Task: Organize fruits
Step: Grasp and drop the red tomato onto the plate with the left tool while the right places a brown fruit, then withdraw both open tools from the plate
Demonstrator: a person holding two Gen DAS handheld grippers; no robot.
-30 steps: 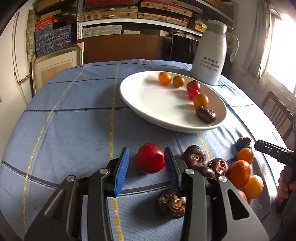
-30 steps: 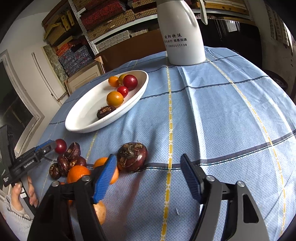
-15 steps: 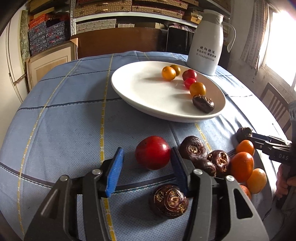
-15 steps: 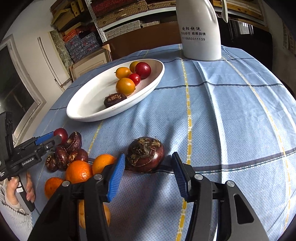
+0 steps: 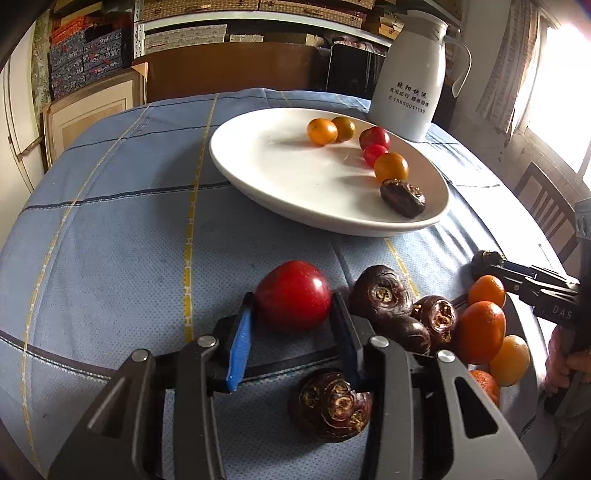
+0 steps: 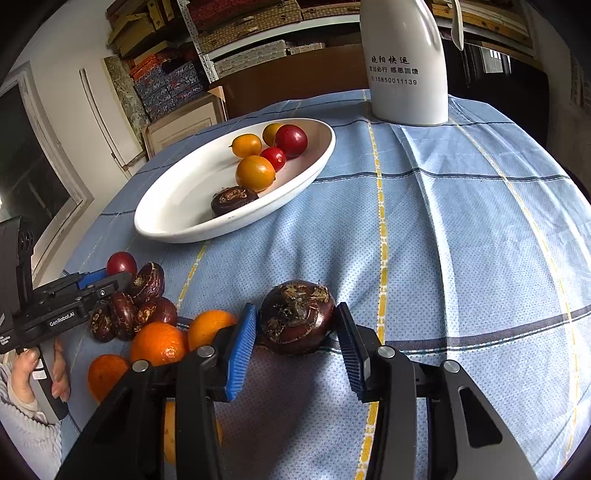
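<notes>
Two hand-held grippers clench fruit on a blue checked tablecloth (image 6: 461,229) before cluttered shelves (image 5: 184,33).

My table (image 5: 122,206) wears a blue cloth crossed with yellow and dark stripes, and it curves away from me like a round top. At its far side stands a white jug (image 5: 408,96) with dark printed characters. Behind it, metal shelves (image 5: 192,22) are packed with woven and patterned boxes (blue and red ones stacked at the left). A framed panel (image 5: 92,110) leans against the pale wall there. To my right, bright daylight pours through a curtained window (image 5: 561,85), and a wooden chair (image 5: 546,210) stands just beside the table.
</notes>
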